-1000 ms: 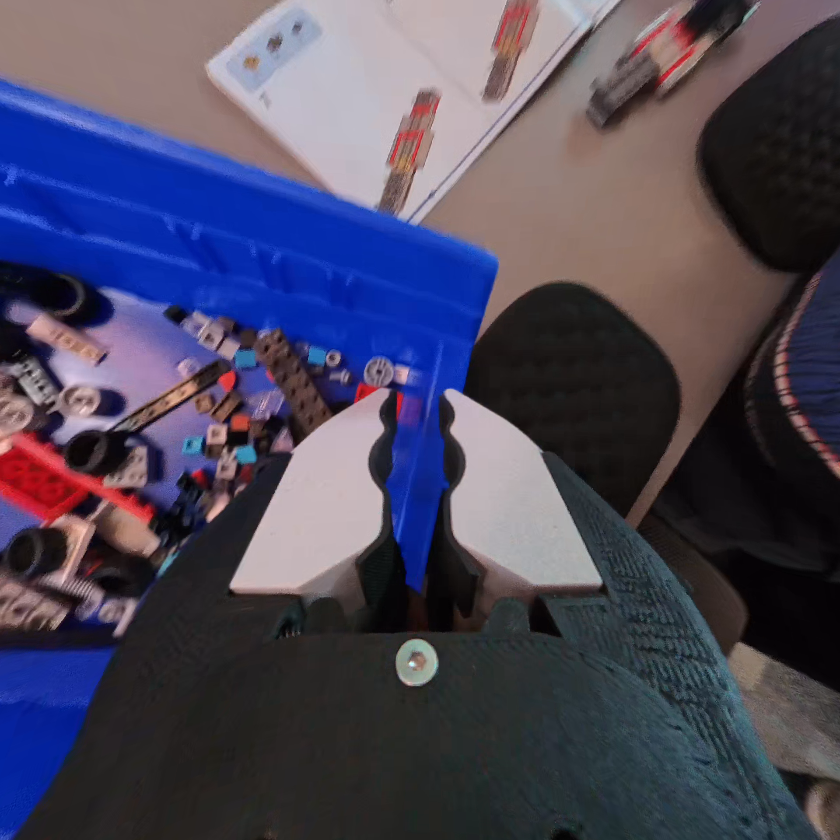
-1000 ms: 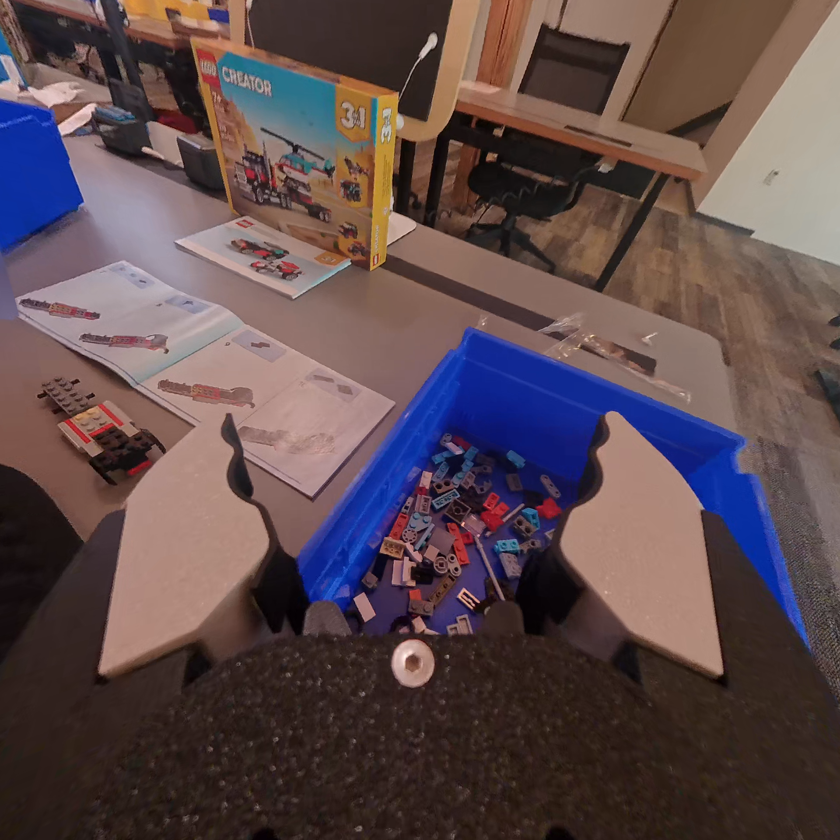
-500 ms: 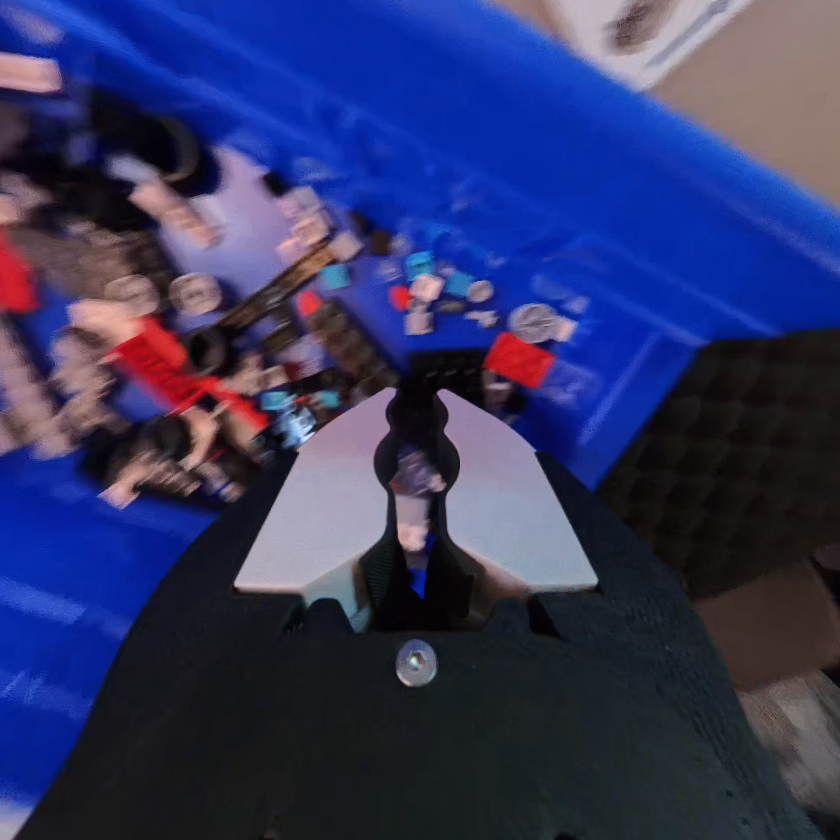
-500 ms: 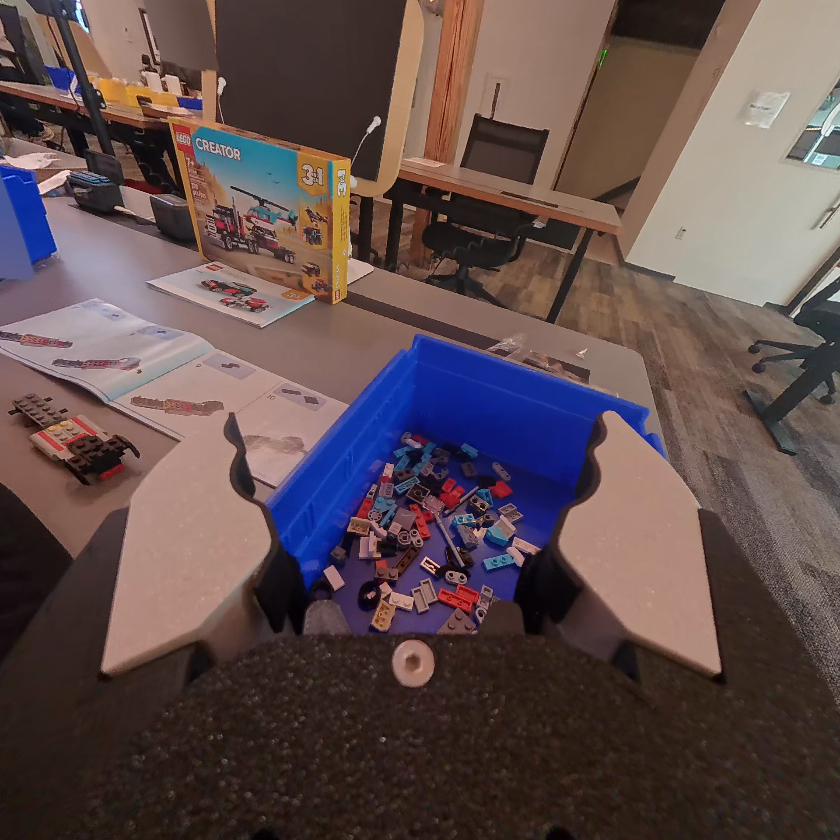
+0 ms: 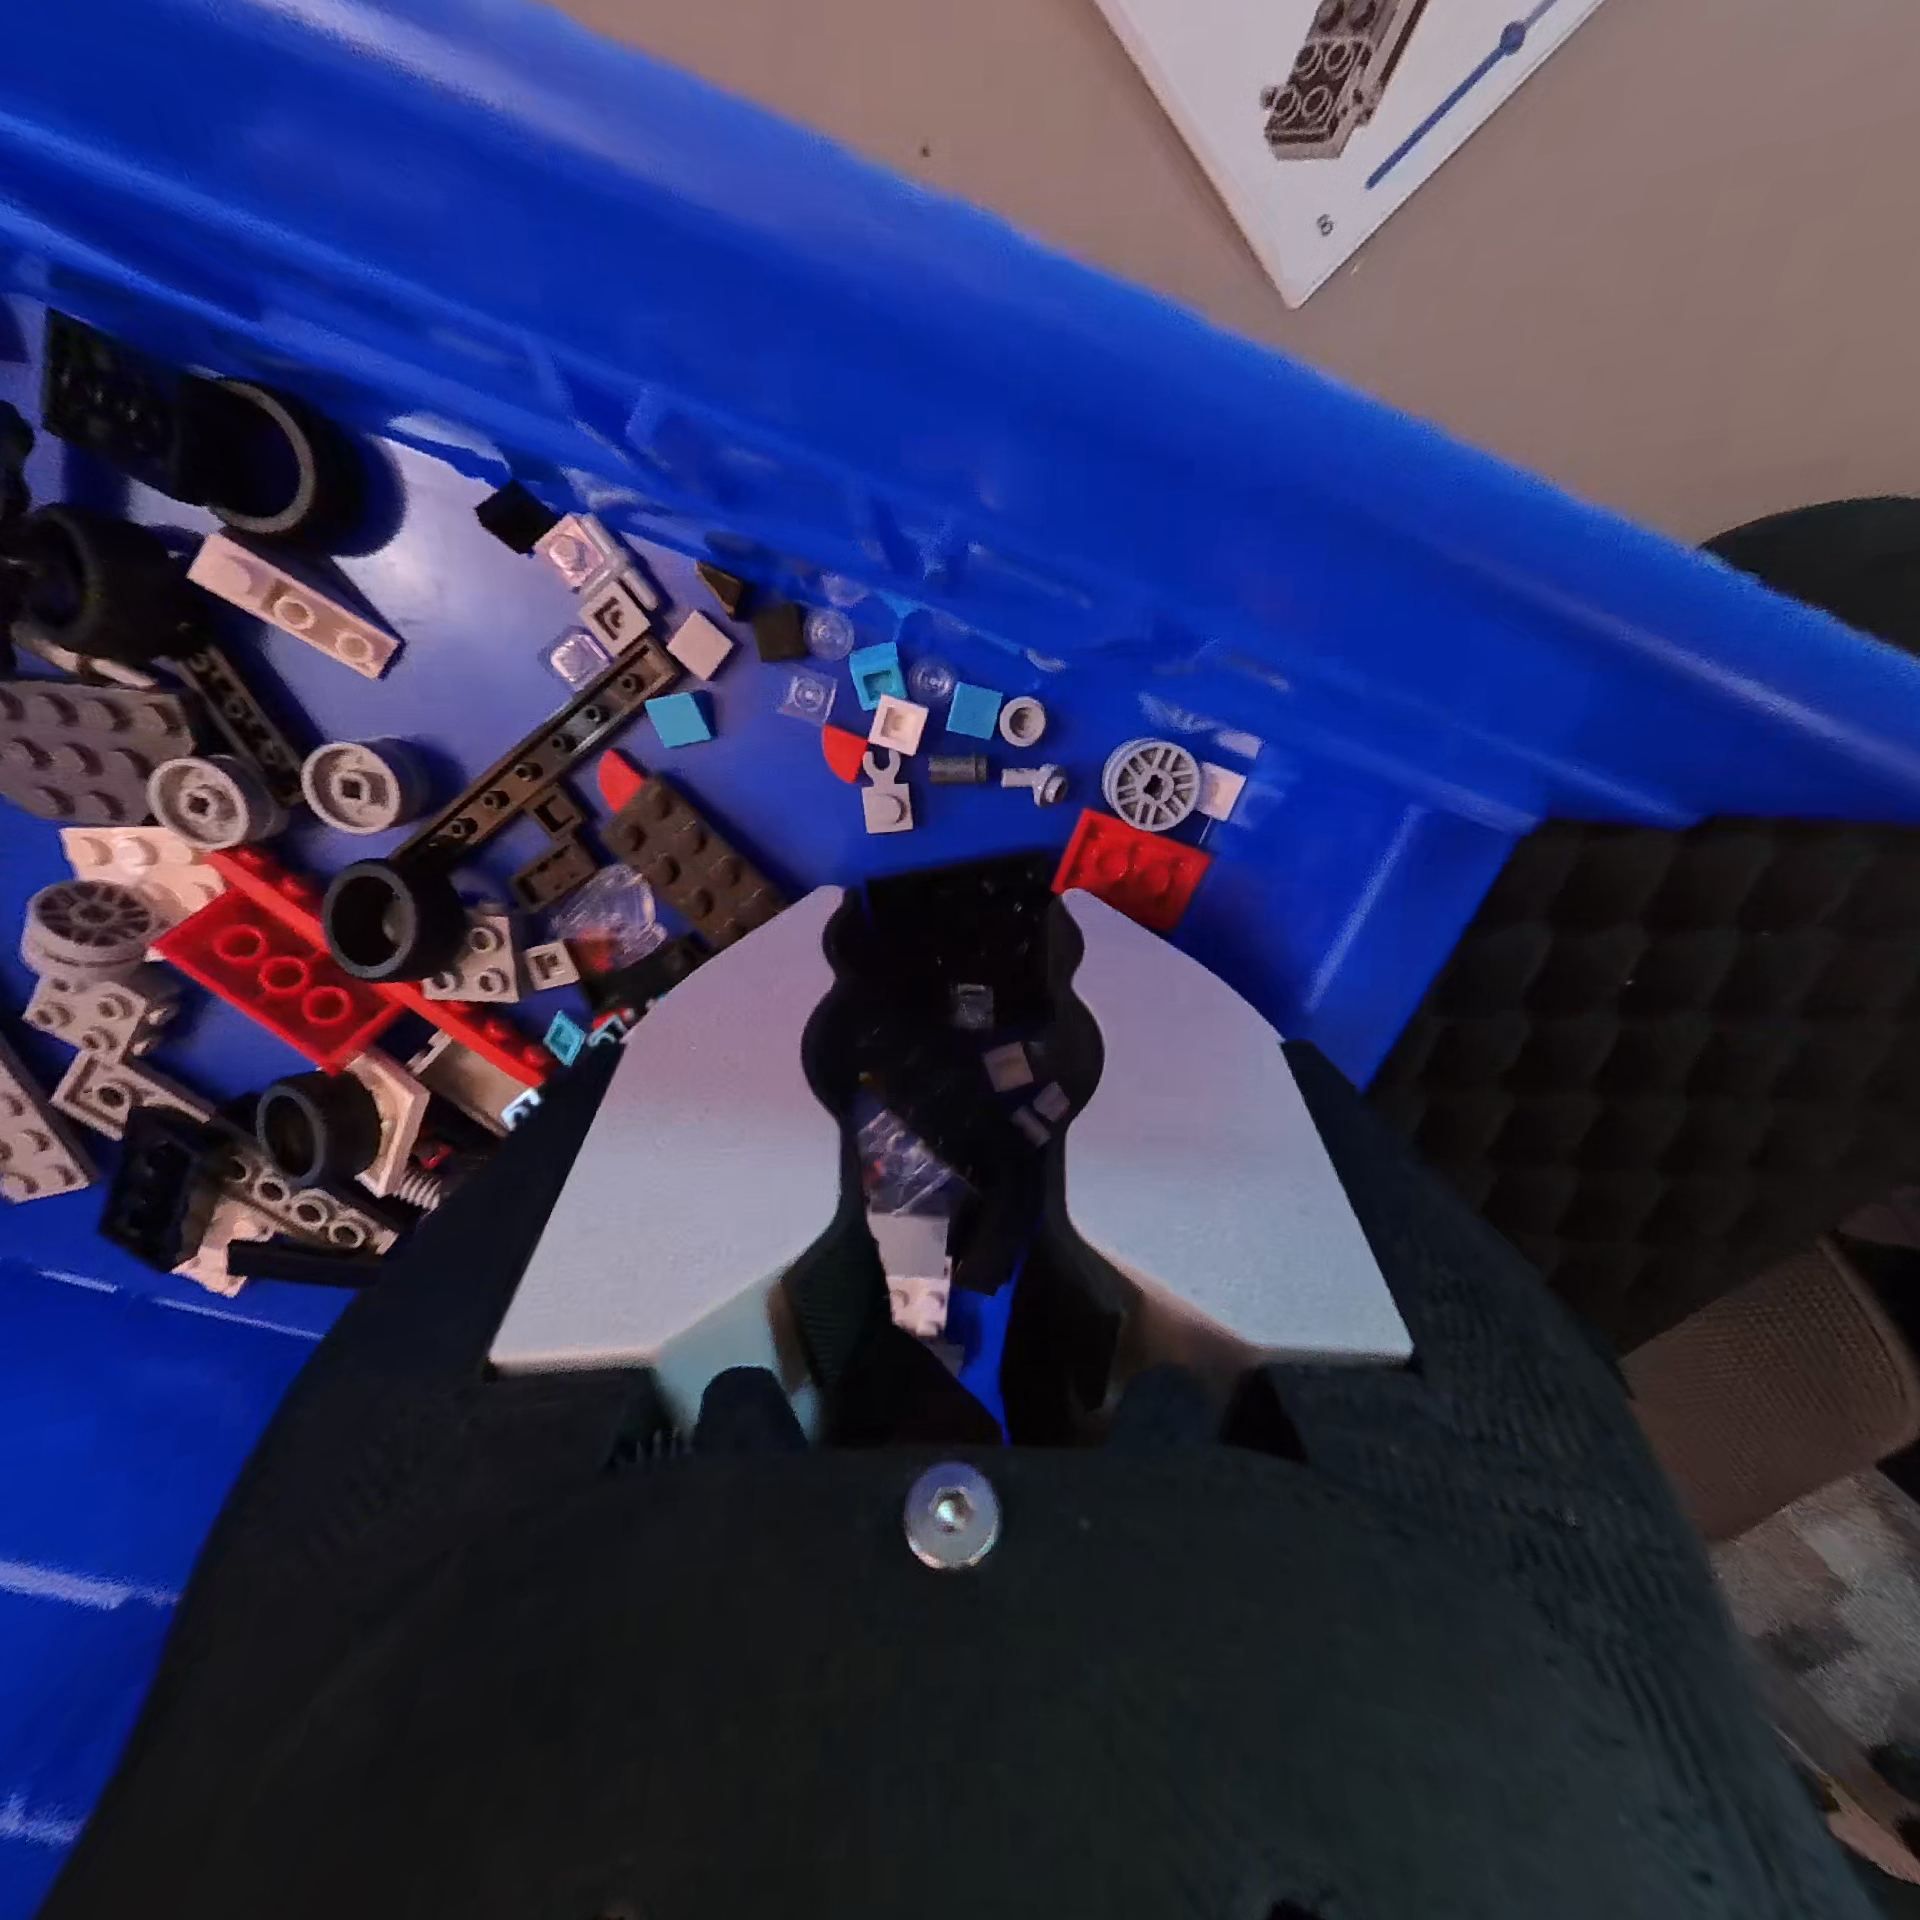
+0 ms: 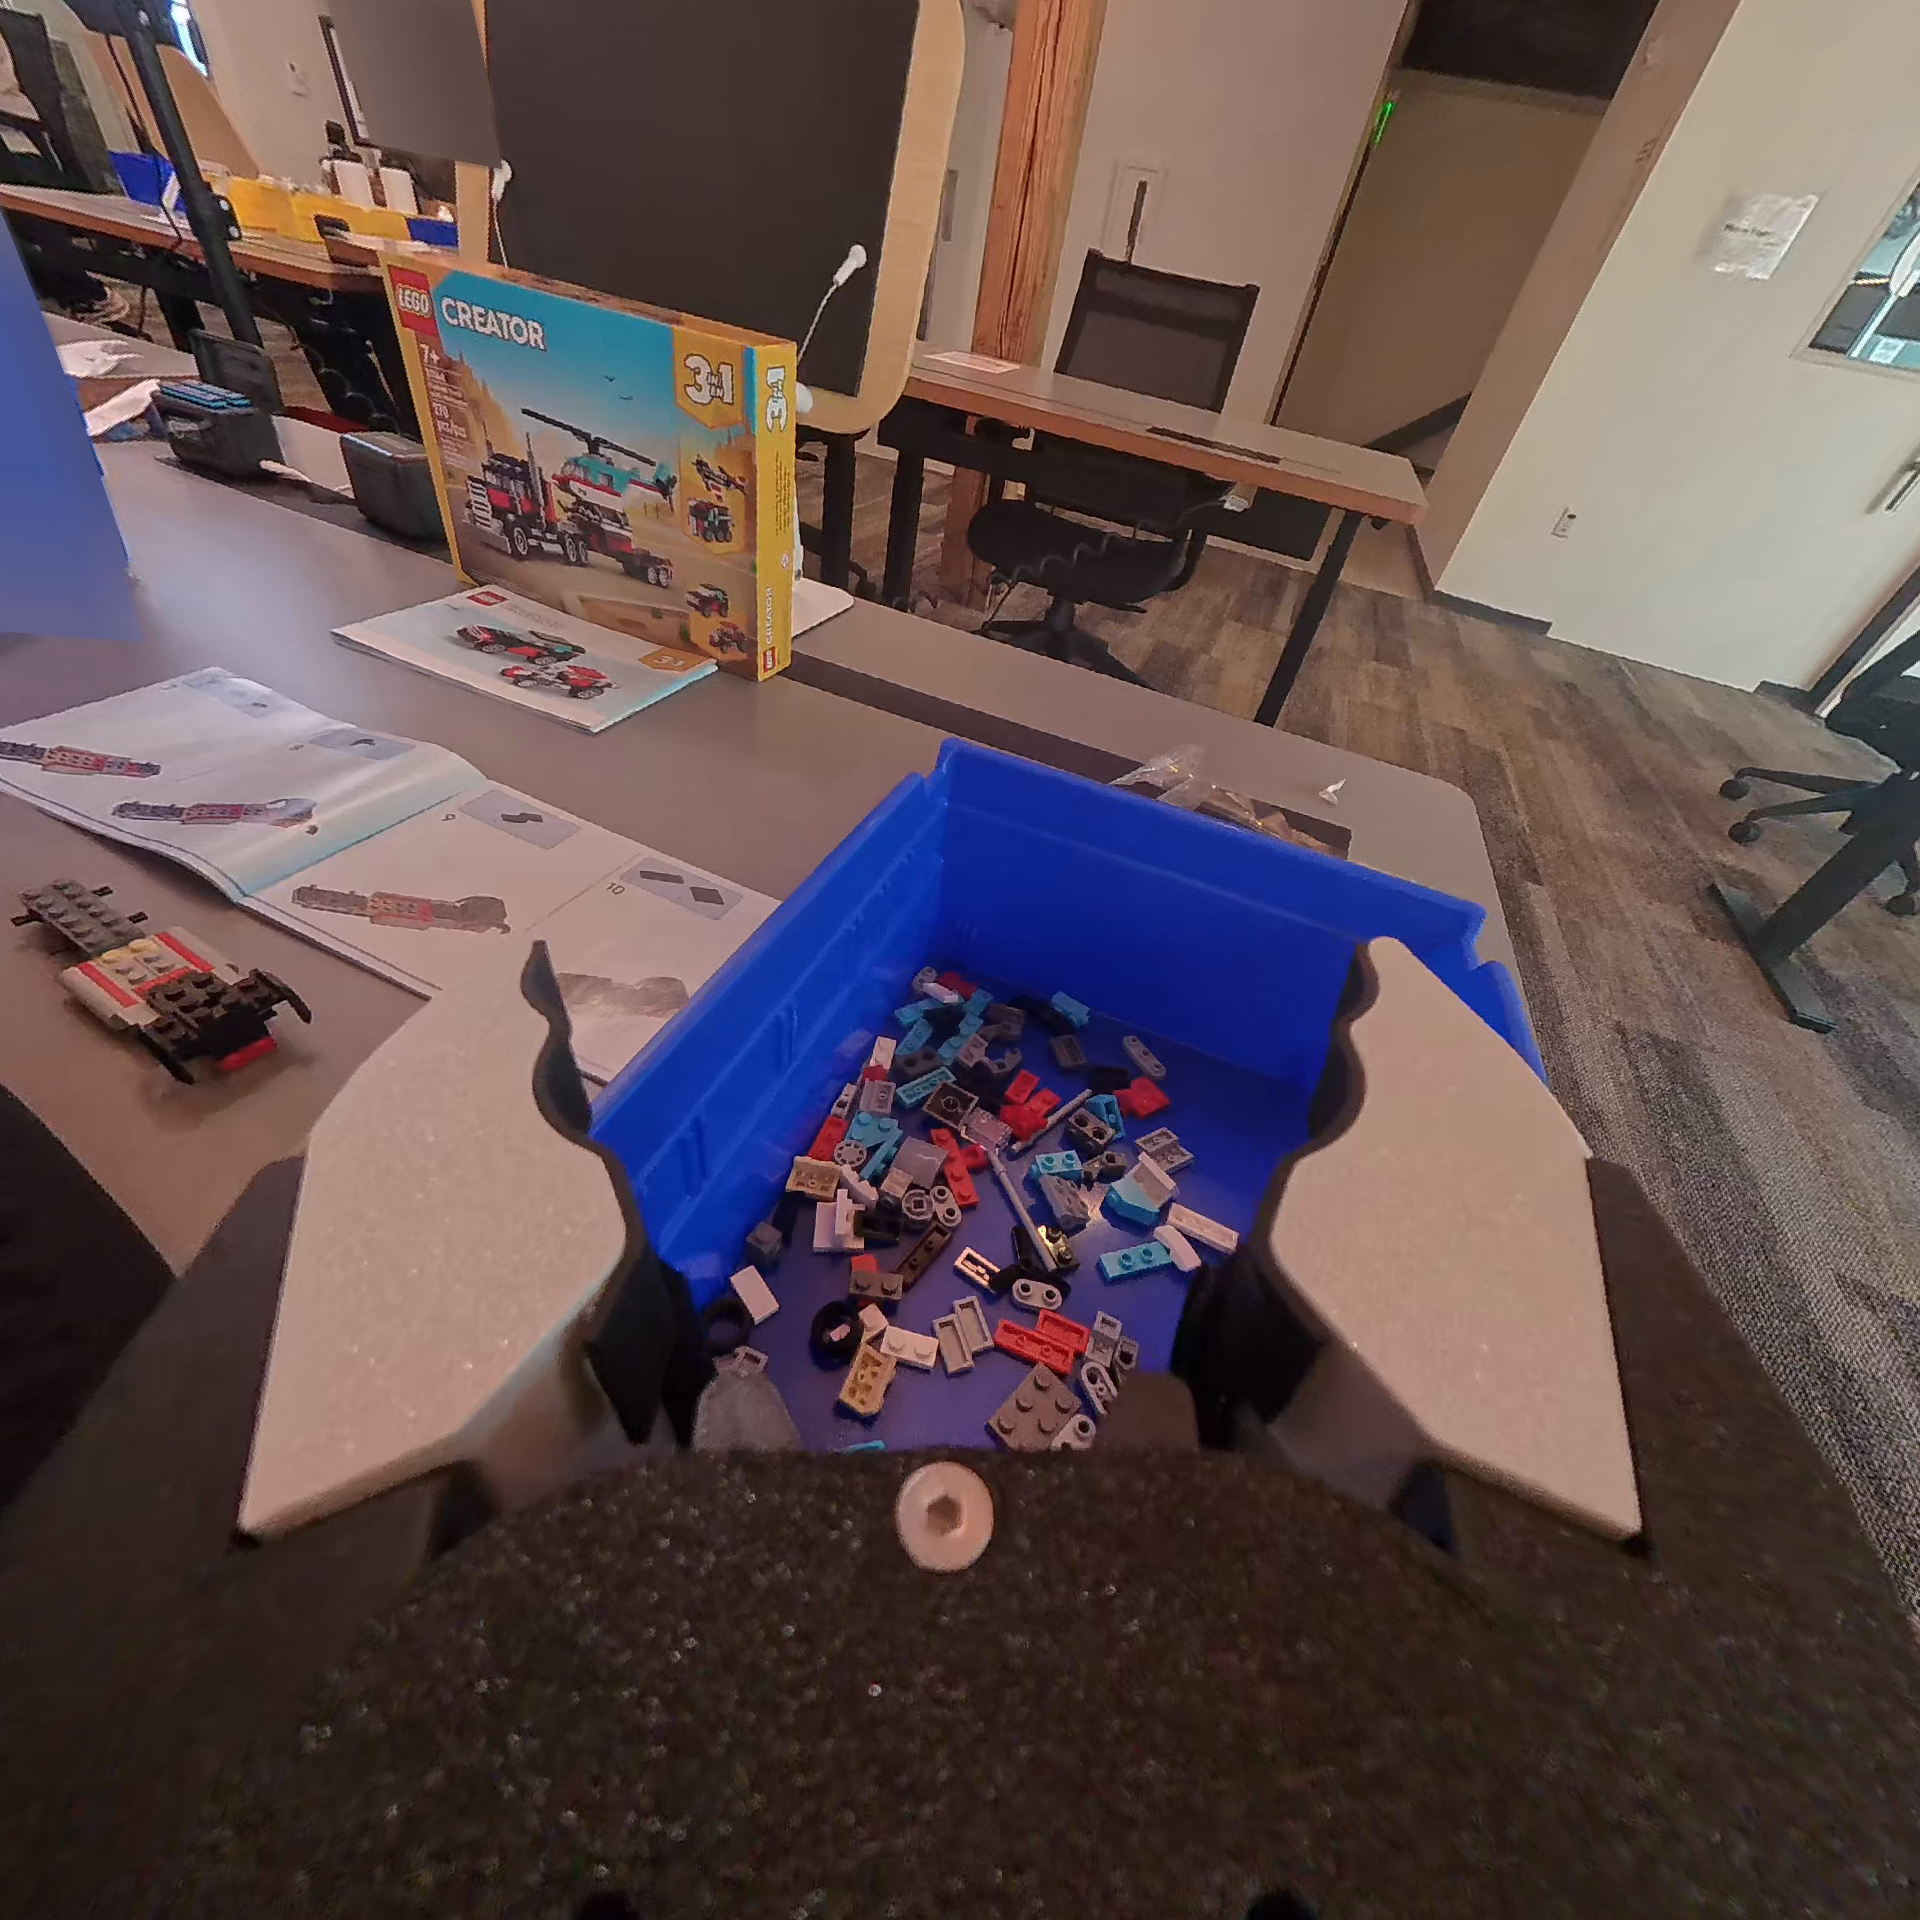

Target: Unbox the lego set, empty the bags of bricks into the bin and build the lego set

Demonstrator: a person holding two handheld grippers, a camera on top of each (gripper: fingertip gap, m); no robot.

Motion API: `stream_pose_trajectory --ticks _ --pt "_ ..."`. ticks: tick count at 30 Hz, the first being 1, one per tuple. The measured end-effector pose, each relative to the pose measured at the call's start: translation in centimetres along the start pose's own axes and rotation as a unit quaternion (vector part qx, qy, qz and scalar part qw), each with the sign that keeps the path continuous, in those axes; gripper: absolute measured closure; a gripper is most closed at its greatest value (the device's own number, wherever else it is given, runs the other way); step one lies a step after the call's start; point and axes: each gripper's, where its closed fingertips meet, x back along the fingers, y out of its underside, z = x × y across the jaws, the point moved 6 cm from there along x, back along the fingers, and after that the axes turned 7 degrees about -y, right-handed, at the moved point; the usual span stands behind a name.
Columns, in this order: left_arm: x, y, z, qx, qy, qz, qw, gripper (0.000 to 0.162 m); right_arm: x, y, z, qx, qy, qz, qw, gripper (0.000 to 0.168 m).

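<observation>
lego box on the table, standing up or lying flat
Standing upright. The lego box rests on its long bottom edge on the table, with a closed booklet lying flat before it.

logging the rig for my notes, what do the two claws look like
Both look alike. The left claw and right claw each have two flat, pale grey fingers with angular outlines and wavy black inner edges. They sit in a rough, textured black body with a single silver screw at its centre. No cables, markings or sleeves show.
</observation>
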Motion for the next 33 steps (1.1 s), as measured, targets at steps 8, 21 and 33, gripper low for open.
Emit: stream_pose_trajectory --ticks 8,21,33 --pt "-0.2 0.1 -0.2 -0.005 0.024 -0.008 1.0 0.123 0.2 0.0 -0.1 0.004 0.0 -0.004 1.0 0.034" --pt "6.6 0.1 -2.3 0.083 -0.093 0.268 0.955 0.128 -2.0 -1.4 -3.2 0.048 -0.062 -0.026 0.997 0.047" --pt "13.0 -0.1 -2.2 0.334 0.092 0.717 0.605 0.129 -10.2 -5.6 -16.3 0.181 -0.303 0.041 0.935 0.067"
